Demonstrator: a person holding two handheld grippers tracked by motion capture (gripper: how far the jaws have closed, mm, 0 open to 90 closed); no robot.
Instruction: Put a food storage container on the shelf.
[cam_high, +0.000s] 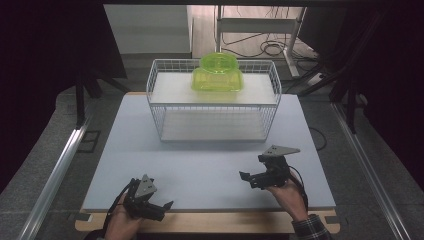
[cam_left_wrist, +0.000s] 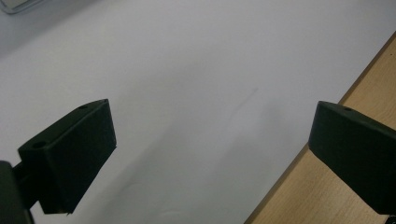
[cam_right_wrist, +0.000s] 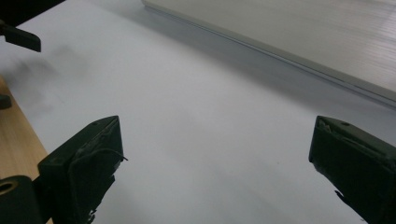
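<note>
No text or label can be read.

Tub (cam_high: 217, 73) in basket (cam_high: 155, 107), claws (cam_high: 165, 207) nearside.

- Left gripper (cam_high: 162, 206), held in the left hand (cam_high: 120, 220) at 7 o'clock, jaws wide apart.
- Right gripper (cam_high: 246, 177), in the right hand (cam_high: 289, 192) at 5 o'clock, jaws spread, pointing toward 9 o'clock.

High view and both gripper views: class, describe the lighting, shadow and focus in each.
High view: dim, dark edges, green container brightest. Left gripper view: sharp, soft shadows on the white board. Right gripper view: left gripper blurred far off.
</note>
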